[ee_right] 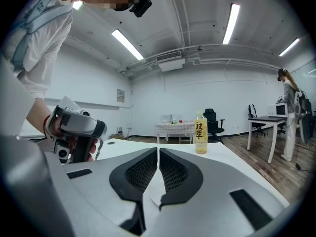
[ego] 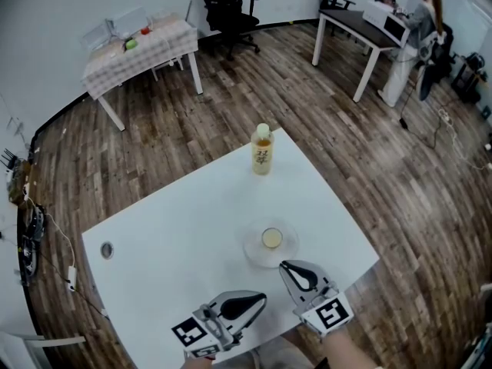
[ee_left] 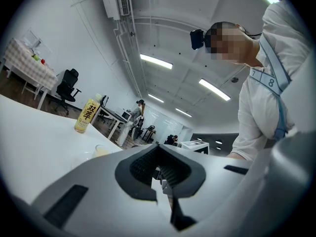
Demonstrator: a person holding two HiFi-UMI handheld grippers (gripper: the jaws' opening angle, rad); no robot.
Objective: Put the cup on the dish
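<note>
A small clear cup [ego: 271, 238] of yellowish liquid stands in the middle of a shallow clear dish [ego: 252, 253] on the white table [ego: 177, 237]. My right gripper [ego: 283, 266] is shut and empty, its tip just short of the dish's near rim. To its left my left gripper [ego: 264, 298] hovers over the table's front edge, also shut with nothing in it. The left gripper view shows the cup [ee_left: 100, 150] past that gripper's closed jaws [ee_left: 159, 168]. The right gripper view has its pads [ee_right: 158, 154] pressed together, with the left gripper [ee_right: 74, 132] in a hand at the left.
A yellow tea bottle [ego: 262, 151] stands at the table's far edge, also in the gripper views [ee_left: 87, 116] [ee_right: 199, 132]. A round grommet [ego: 107, 250] sits near the left edge. Beyond are a checked-cloth table [ego: 138, 48], an office chair [ego: 227, 10] and a desk [ego: 361, 25] with a person [ego: 419, 21].
</note>
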